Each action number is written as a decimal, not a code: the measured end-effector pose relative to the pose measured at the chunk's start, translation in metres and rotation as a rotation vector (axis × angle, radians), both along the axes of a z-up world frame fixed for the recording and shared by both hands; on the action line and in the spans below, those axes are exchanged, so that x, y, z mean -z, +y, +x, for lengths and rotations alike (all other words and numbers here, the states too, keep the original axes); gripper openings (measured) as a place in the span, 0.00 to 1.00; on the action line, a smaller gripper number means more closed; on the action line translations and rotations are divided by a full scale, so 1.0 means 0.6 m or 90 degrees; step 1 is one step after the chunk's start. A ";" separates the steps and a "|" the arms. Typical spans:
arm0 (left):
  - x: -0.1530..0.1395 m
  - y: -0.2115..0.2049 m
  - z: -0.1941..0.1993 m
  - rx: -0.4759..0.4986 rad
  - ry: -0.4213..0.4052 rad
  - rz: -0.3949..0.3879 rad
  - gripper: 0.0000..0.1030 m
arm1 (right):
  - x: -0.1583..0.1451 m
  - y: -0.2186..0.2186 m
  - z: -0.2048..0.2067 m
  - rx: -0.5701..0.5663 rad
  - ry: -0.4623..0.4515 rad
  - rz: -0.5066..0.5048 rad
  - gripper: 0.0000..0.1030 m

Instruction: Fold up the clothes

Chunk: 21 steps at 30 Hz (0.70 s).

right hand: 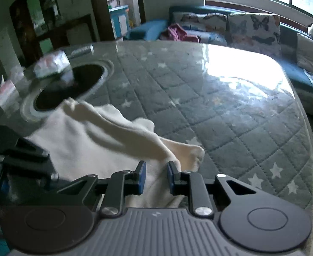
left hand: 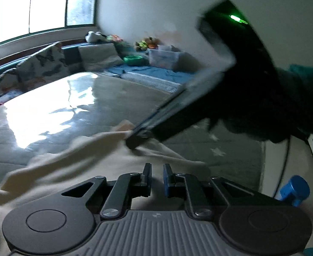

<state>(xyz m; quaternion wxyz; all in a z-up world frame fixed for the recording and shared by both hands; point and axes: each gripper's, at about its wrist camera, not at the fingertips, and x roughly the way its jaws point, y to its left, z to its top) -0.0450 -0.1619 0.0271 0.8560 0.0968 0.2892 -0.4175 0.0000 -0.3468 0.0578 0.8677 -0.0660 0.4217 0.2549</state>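
Observation:
A cream garment (left hand: 75,160) lies on the table, partly lifted into a long ridge. In the left wrist view my left gripper (left hand: 157,177) sits low over the cloth, jaws a narrow gap apart with cloth below them. My right gripper (left hand: 135,139) comes in from the right, blurred, its tip pinching the cloth's raised edge. In the right wrist view my right gripper (right hand: 156,177) has cream garment (right hand: 105,136) running between its jaws, pulled up in a fold. The left gripper's body (right hand: 21,155) shows at the left edge.
The table has a grey quilted star-pattern cover (right hand: 220,111) under glossy plastic. A round dark opening (right hand: 71,85) with a wrapped packet (right hand: 51,66) above it lies far left. A sofa with butterfly cushions (right hand: 241,27) and a window stand behind.

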 end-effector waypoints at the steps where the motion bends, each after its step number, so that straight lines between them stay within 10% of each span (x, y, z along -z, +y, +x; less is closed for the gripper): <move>1: 0.003 -0.005 -0.002 0.004 0.004 -0.002 0.12 | 0.003 0.002 0.001 -0.003 0.003 -0.003 0.19; 13: -0.012 0.036 -0.022 -0.007 -0.002 -0.026 0.12 | -0.006 0.008 -0.030 -0.003 -0.054 -0.015 0.19; 21: -0.034 0.176 -0.017 -0.158 -0.028 -0.015 0.12 | -0.029 0.051 -0.104 -0.033 -0.104 0.011 0.20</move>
